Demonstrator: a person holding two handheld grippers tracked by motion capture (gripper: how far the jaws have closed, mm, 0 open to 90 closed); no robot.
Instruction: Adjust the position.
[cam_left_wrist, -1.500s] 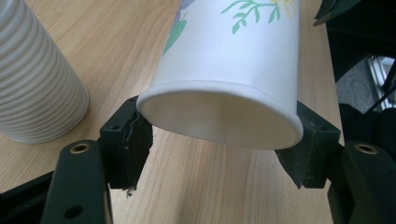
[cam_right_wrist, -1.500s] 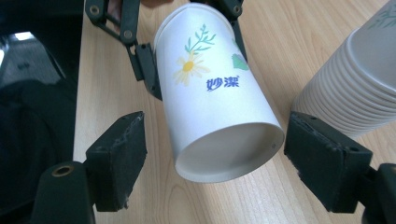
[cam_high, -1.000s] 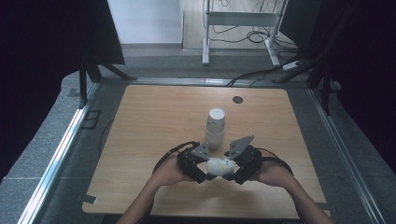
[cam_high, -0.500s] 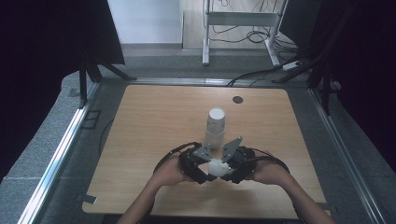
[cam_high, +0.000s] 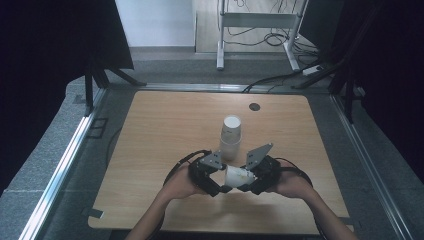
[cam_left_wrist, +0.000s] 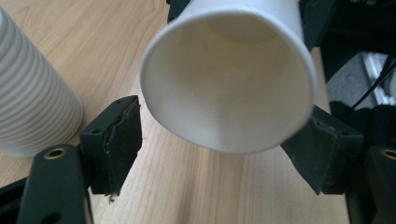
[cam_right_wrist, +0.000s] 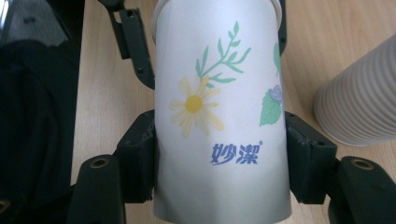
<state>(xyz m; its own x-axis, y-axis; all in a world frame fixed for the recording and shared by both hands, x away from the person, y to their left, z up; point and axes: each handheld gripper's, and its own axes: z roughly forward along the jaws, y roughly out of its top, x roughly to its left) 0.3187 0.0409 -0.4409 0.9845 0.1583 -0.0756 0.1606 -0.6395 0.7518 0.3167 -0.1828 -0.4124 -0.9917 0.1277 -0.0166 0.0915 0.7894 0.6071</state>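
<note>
Paper, white and printed with a daisy and green leaves, forms the cup (cam_high: 237, 175) held on its side low over the wooden counter (cam_high: 165, 125), between the person's two hands. The right hand-held gripper (cam_right_wrist: 219, 158) clamps the cup's body, a black pad pressed to each side of the wall near the base. The left hand-held gripper (cam_left_wrist: 219, 149) faces the cup's open mouth; its jaws have just been opening and now stand off the rim, a gap showing at the left pad (cam_left_wrist: 122, 135), so the cup lies between them unheld. Just behind, a stack of ribbed white cups (cam_high: 231, 136) stands mouth down on the counter.

The work looks like a handover, with the cup now carried by the right side alone. To do it well, the right grip should stay firm but light, since thin paper dents easily. The left gripper should draw straight back along the cup's axis, clear of the rim, so it does not catch the lip or nudge the nearby stack.
</note>
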